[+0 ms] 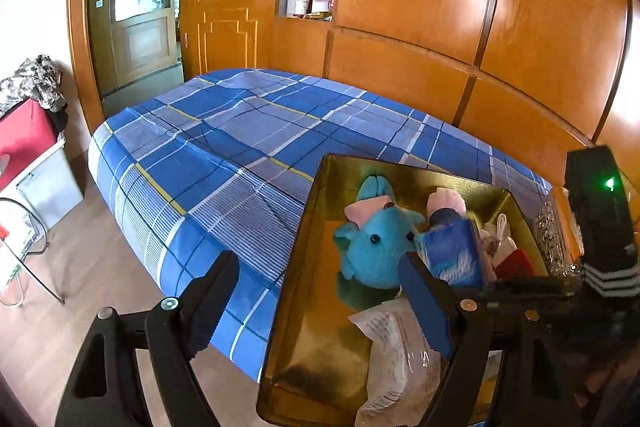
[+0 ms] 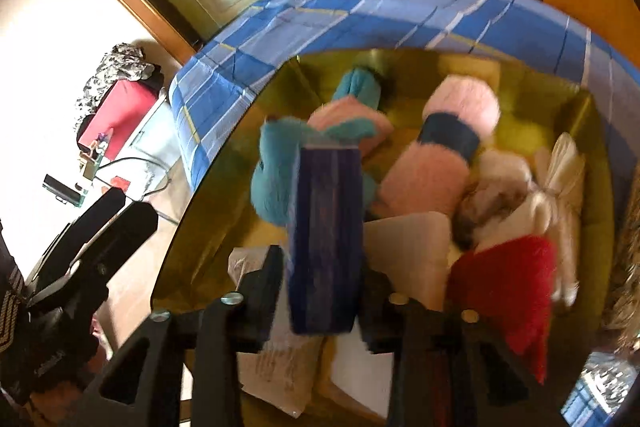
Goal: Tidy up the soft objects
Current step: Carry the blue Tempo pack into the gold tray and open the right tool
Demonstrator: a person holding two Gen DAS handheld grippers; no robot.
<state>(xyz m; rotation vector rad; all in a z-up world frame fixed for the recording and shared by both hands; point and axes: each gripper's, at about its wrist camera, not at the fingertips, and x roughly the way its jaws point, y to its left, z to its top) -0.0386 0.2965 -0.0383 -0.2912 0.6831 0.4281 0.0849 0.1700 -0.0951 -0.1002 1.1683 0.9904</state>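
Several plush toys crowd gold tray.

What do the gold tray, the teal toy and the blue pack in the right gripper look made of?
Gold tray: looks like shiny metal or metallised card; its walls mirror the contents.
Teal toy: plush fabric, with fuzzy pile and bead eyes.
Blue pack: probably a glossy film wrapper, maybe over tissues; blur leaves this open. It sits between the right gripper fingers.

A: What did the left gripper look like?
B: Black, silver screws, ridged fingers.
A: And the right gripper?
B: Black too, a green light, a striped dark sleeve behind it.
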